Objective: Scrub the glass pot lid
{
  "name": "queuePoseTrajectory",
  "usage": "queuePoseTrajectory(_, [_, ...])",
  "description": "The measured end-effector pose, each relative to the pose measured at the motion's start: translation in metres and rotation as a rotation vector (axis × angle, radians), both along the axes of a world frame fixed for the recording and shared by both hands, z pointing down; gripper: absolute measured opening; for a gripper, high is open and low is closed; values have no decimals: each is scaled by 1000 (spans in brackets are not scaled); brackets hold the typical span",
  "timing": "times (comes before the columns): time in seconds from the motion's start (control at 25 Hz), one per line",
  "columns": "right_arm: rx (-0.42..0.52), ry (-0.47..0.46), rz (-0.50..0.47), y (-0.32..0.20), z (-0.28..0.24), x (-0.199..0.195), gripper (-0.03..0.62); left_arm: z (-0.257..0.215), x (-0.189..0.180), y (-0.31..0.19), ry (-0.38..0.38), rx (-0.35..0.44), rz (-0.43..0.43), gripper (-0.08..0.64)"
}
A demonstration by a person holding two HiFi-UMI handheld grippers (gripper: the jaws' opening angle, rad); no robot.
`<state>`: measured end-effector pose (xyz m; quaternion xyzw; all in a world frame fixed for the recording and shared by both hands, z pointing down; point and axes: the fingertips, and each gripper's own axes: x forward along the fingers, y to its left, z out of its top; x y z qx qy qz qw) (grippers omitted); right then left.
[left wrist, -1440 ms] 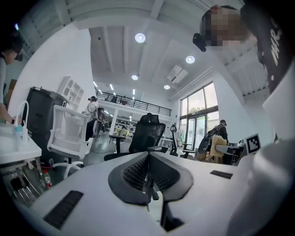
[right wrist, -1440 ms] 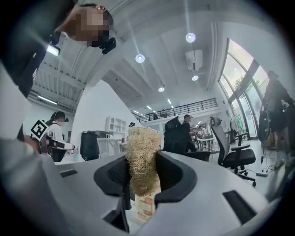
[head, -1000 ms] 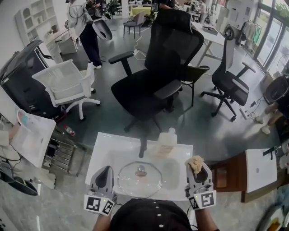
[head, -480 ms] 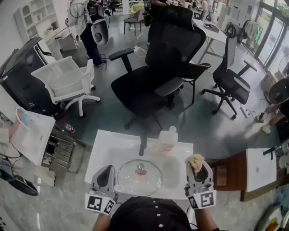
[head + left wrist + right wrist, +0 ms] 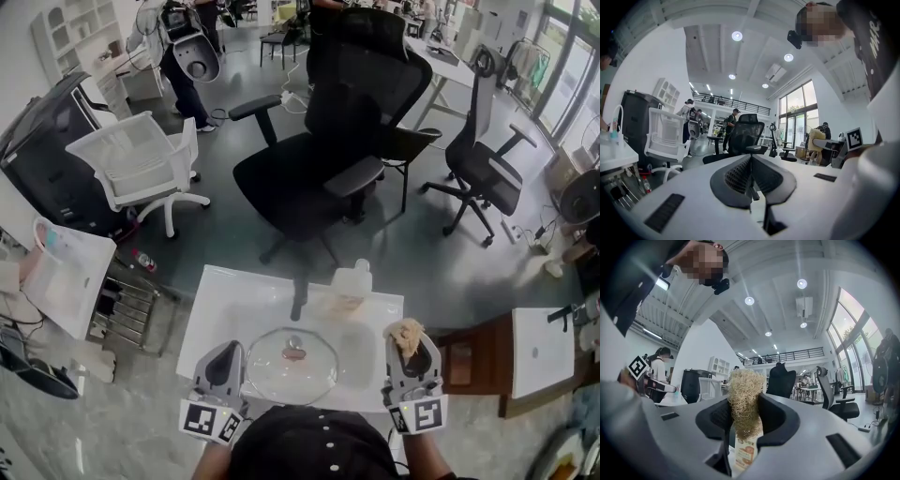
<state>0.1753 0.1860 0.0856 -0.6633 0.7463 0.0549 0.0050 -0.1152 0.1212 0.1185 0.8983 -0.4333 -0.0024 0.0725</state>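
Right gripper view shows the right hand-held gripper (image 5: 746, 404) clenched on a tan, wiry scrub pad (image 5: 746, 385). The left hand-held gripper (image 5: 751, 161) is clenched on nothing. The round clear glass pot lid (image 5: 292, 367) lies knob-up between them on the white table (image 5: 225, 305). The pad should probably meet the glass flat, pressing lightly so the lid does not slide. Beyond the lid stand a pale plastic bottle (image 5: 351, 286) and a black office chair (image 5: 328, 150).

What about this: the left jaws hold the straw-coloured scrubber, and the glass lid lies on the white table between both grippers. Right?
No: the right gripper holds the scrubber, as the right gripper view shows. The glass lid does lie on the white table between both grippers.
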Motion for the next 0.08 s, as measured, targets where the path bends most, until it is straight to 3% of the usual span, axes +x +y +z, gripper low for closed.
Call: queuePoseTrajectory(0.08, [14,7,-12,-2,-1,-2,149,1,0,-1,-3,3,-1,29])
